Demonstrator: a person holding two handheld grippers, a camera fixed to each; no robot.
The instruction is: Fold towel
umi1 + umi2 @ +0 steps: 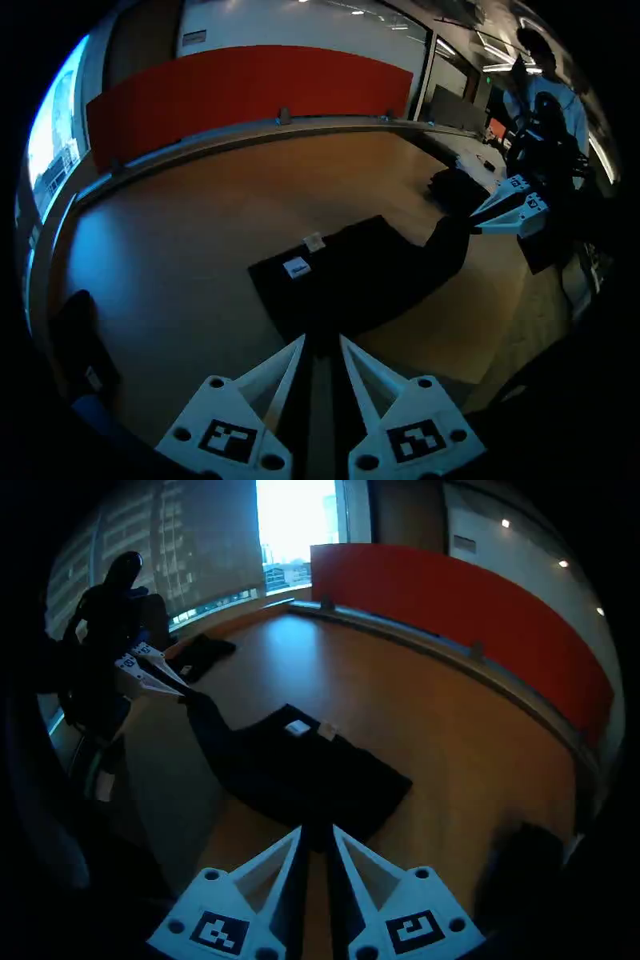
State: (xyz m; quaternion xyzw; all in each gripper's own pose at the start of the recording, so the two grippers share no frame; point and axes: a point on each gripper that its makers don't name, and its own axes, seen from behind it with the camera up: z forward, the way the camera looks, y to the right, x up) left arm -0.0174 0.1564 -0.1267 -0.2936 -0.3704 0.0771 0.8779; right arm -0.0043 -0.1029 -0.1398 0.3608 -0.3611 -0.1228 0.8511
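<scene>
At the far left of the left gripper view, a bright window [52,152] edges a wooden table [184,264] backed by a red partition [248,88]. The dark towel [360,276] lies mostly flat on the middle of the tabletop, with two small white labels [297,268] near its left corner. At bottom centre, the white fingers of the left gripper [322,340] stand nearly together, with the towel's near edge pinched in the narrow gap. To the right, the right gripper [478,229] grips the towel's far corner, which rises off the table to its tips. Just beyond it sits a second dark cloth [454,188], and a person [552,104] stands at the far right. In the right gripper view, the left gripper [182,694] appears at the left, its tips closed on a towel corner lifted clear of the wood. The dark cloth [200,654] lies just behind it, below the window [292,528]. The towel [304,772] spreads across the centre of the table [448,720]. At bottom centre, the fingers of the right gripper [318,830] stand almost closed on its near edge. The red partition [480,616] runs along the right.
</scene>
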